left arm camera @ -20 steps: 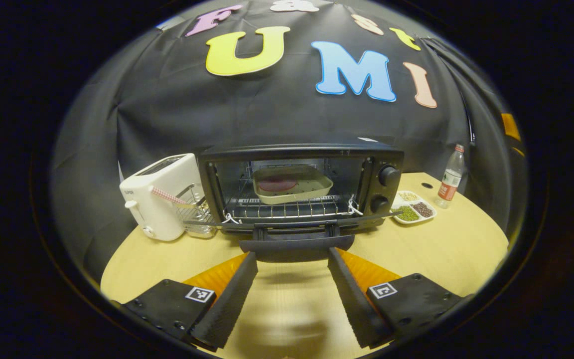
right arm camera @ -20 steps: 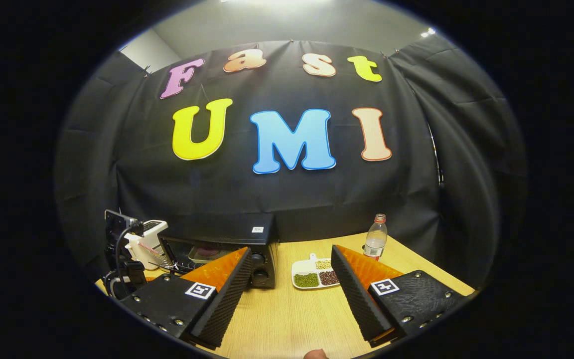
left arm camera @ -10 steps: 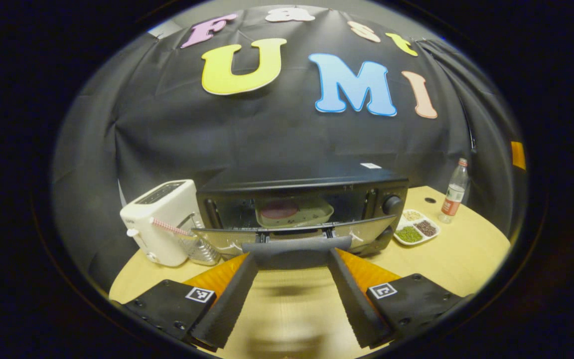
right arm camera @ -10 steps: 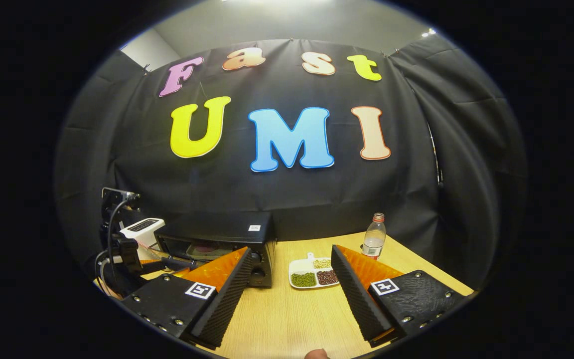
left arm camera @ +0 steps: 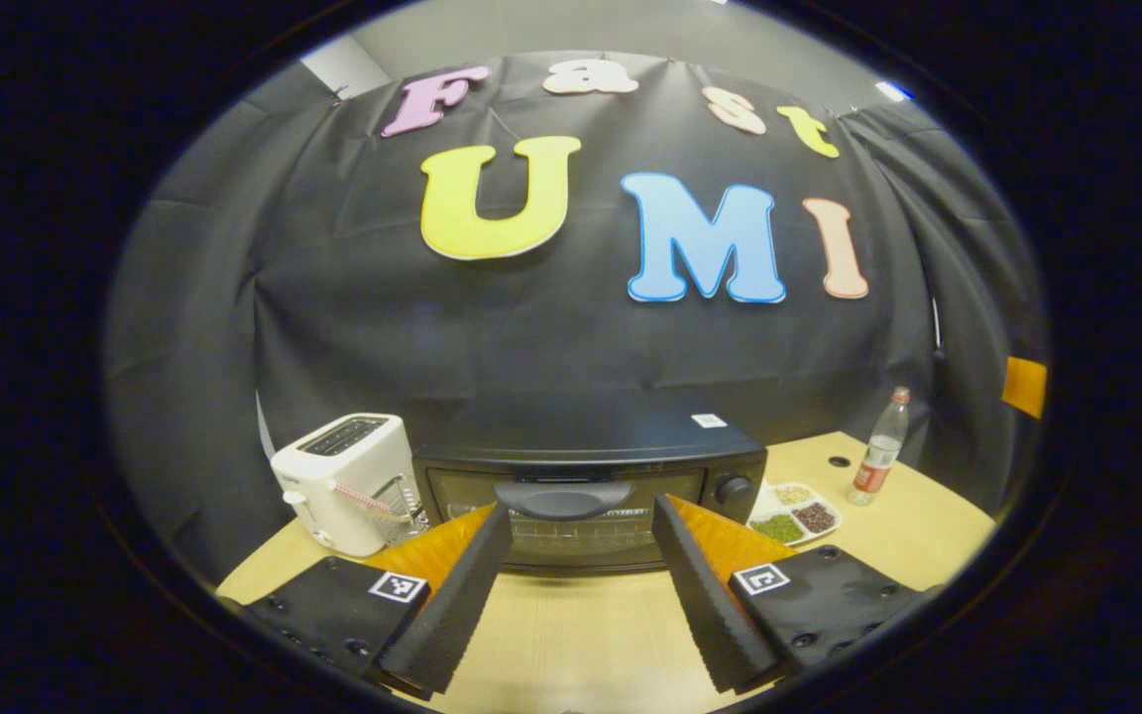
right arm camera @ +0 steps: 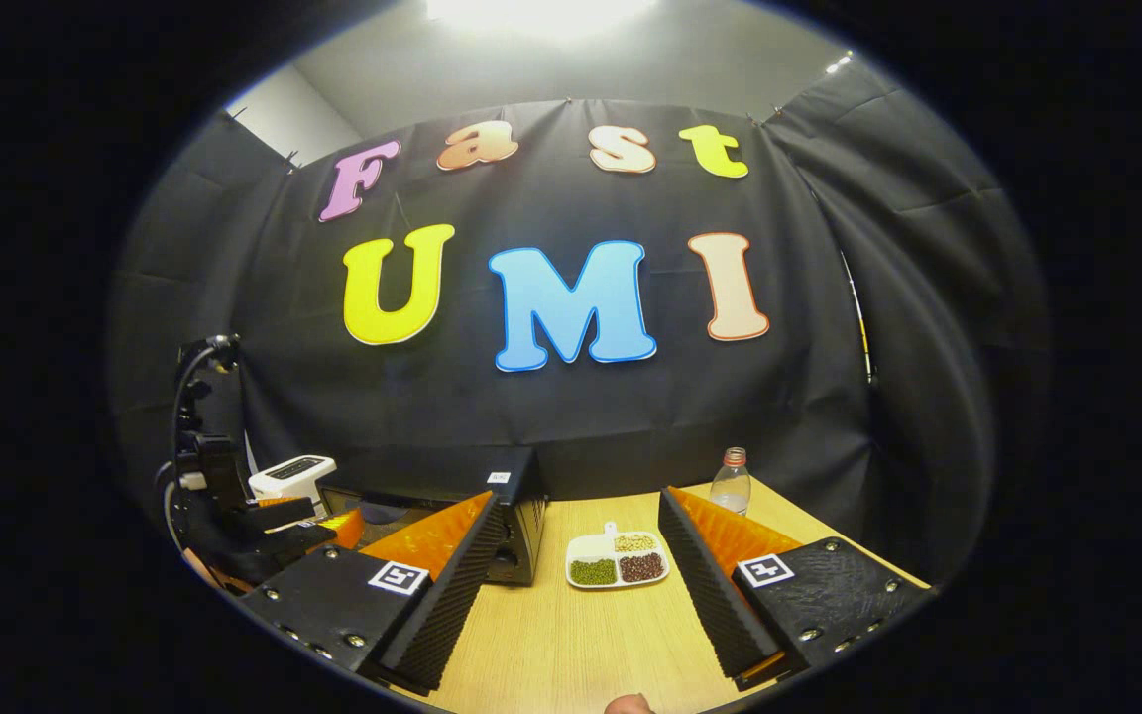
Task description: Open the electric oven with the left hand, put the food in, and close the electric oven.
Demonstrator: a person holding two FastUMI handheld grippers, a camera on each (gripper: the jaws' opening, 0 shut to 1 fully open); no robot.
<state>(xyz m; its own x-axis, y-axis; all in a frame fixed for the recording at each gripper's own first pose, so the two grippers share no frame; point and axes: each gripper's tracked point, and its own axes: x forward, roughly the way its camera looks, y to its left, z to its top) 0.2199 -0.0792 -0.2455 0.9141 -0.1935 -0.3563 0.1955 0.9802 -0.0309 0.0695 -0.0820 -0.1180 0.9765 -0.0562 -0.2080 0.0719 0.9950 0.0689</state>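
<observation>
Black cloth backs a pale wooden table (left arm camera: 571,635) in both views.

Left gripper view: the electric oven (left arm camera: 586,496) stands at the table's far edge with its door shut, the curved door handle (left arm camera: 563,499) at the top of the door. The left gripper (left arm camera: 571,535) has its jaws wide apart and empty; the oven's door lies straight ahead between the two fingers, with the handle above the gap and not touched by either. The glass is dark, so the food inside cannot be made out. A white toaster (left arm camera: 343,481) stands left of the oven; whether the two touch cannot be told. Right of the oven lies a divided dish (left arm camera: 789,516) of green, dark and pale grains, and farther right a clear bottle (left arm camera: 876,461) stands upright.

Right gripper view: the right gripper (right arm camera: 576,540) is likewise spread wide and holds nothing, above bare table. The oven (right arm camera: 492,506) lies left of its gap, largely hidden behind its left finger. The divided dish (right arm camera: 617,561) sits right of the oven, seen between the fingers; the bottle (right arm camera: 730,481) is partly cut off by the right finger. Left of the oven, the left gripper (right arm camera: 279,521) appears small and dark, in front of the toaster (right arm camera: 291,474); its jaws are hard to make out there.
</observation>
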